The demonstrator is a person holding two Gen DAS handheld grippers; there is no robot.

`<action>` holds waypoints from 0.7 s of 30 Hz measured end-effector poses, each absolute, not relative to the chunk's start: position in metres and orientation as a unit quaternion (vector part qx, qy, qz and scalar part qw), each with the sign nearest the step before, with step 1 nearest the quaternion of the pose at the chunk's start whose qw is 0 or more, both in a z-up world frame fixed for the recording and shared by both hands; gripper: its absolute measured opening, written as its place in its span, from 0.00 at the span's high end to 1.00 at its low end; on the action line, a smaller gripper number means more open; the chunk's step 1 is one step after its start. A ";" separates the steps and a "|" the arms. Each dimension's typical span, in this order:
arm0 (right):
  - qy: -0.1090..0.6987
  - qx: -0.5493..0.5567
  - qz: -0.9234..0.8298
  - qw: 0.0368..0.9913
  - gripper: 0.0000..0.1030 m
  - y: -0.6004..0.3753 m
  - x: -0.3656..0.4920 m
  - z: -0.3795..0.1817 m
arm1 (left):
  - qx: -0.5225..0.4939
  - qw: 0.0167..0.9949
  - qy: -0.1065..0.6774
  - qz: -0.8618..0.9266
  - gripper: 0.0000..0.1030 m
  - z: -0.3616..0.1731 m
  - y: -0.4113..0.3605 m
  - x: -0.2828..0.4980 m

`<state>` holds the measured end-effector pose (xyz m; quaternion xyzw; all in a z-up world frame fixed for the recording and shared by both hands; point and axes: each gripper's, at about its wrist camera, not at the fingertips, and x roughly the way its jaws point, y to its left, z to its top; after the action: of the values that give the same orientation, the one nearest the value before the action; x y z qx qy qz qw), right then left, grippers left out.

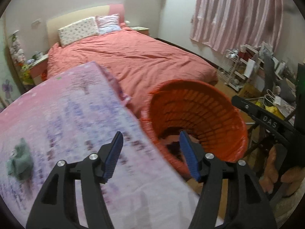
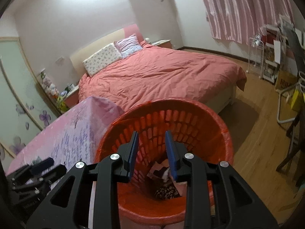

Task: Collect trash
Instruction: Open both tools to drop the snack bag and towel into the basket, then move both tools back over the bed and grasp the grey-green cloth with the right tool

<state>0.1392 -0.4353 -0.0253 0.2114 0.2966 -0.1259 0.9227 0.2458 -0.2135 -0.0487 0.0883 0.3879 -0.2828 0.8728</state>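
Note:
An orange slotted trash basket (image 2: pixel 219 133) with an orange liner stands beside a table under a pink-purple patterned cloth (image 1: pixel 76 133). Paper and dark scraps of trash (image 2: pixel 164 179) lie at its bottom. My right gripper (image 2: pixel 152 152) is open and empty, right above the basket mouth. My left gripper (image 1: pixel 150 152) is open and empty, over the table's edge next to the basket (image 1: pixel 209 110). A small grey-green crumpled piece (image 1: pixel 19 160) lies on the cloth to the left of the left gripper. The right gripper's body (image 1: pixel 266 122) shows at the right of the left wrist view.
A bed with a salmon cover (image 2: pixel 162 72) fills the room behind the table. Wood floor (image 2: pixel 257 152) lies right of the basket. Cluttered shelves and a white cart (image 2: pixel 266 61) stand under striped curtains. A chair leg (image 2: pixel 289 143) is at the right.

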 end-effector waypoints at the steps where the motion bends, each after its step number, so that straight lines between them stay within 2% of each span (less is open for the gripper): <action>1: 0.299 0.202 -0.120 0.925 0.71 -0.429 0.140 -0.024 | 0.087 0.876 0.386 -0.275 0.40 -0.048 -0.204 0.244; 5: 0.308 0.173 -0.091 0.931 0.65 -0.394 0.146 -0.019 | 0.076 0.894 0.376 -0.230 0.38 -0.044 -0.150 0.241; 21: 0.375 0.116 0.125 0.911 0.65 -0.176 0.199 -0.022 | 0.017 0.913 0.408 -0.013 0.35 -0.063 0.088 0.243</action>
<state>0.1995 -0.1760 -0.0223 0.1163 0.3749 0.1246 0.9113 0.2435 0.0884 -0.0627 0.0172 0.4078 -0.0133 0.9128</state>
